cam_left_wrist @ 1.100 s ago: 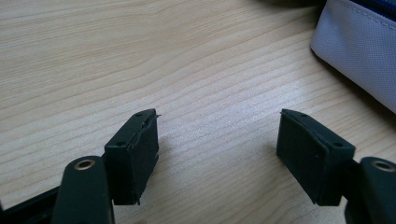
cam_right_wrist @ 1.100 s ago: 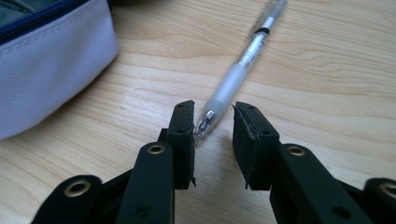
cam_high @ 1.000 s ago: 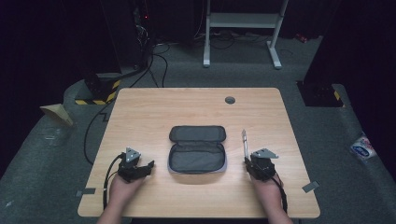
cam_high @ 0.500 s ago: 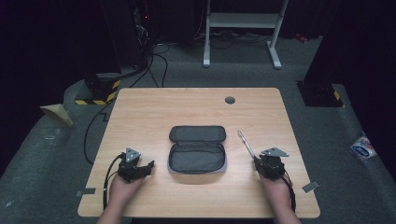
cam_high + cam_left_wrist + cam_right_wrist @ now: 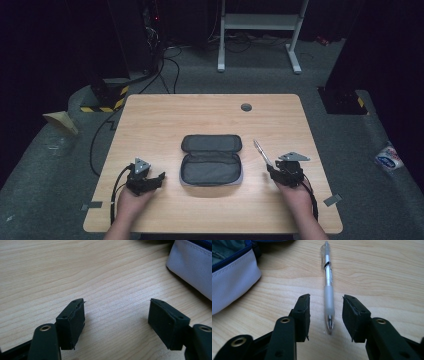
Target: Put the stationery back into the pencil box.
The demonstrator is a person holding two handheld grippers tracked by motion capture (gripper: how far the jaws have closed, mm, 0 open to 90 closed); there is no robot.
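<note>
Right claw [image 5: 325, 316] spread, straddling the tip end of a pen [image 5: 327, 287] lying flat on the tabletop [image 5: 165, 125] beside an open pouch [image 5: 211, 160]. Left claw [image 5: 116, 322] spread, empty. Risk: closing so near the tip may let the pen pivot or slip.

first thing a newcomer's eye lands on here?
Probably the open grey pencil case lying in the middle of the wooden table, its lid flap folded back. Next, the clear pen lying on the table just right of the case, with the right gripper open and its jaws on either side of the pen's tip end. The left gripper is open over bare wood left of the case.
</note>
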